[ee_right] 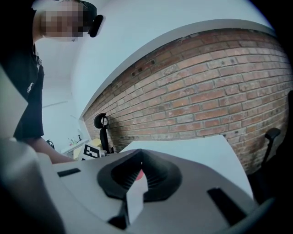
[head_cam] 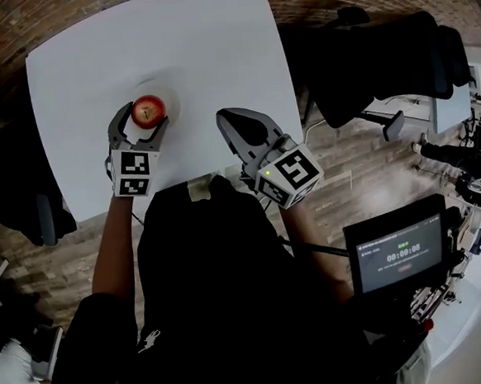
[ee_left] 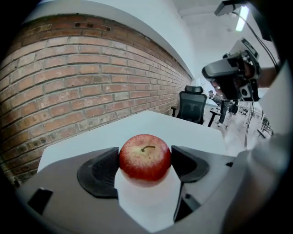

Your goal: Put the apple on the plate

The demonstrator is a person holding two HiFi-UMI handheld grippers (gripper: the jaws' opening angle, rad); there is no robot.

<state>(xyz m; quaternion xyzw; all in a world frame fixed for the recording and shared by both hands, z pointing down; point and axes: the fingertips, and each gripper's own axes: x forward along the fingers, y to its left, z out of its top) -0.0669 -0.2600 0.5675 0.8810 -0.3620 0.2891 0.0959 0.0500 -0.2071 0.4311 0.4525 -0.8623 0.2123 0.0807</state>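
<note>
Status check, apple-to-plate.

- We find the apple point(head_cam: 149, 110) between the jaws of the left gripper point(head_cam: 144, 120). In the left gripper view both dark pads meet its sides, stem up, so we log the jaws as closed on the fruit at about its width.
- In the head view a pale round plate point(head_cam: 172, 100) is faintly visible on the white counter point(head_cam: 197, 58), directly beneath the apple. White on white, so the rim is hard to trace.
- We cannot tell whether the apple already sits on the plate or hangs just above it.
- The right gripper point(head_cam: 233, 121) is well apart from the plate, over the near side of the counter. Its jaws are drawn together to a thin slit with nothing held.

Our judgement: carry and positioning look done. What remains is to confirm the apple rests on the plate, part the left jaws, and back away without rolling it.
</note>
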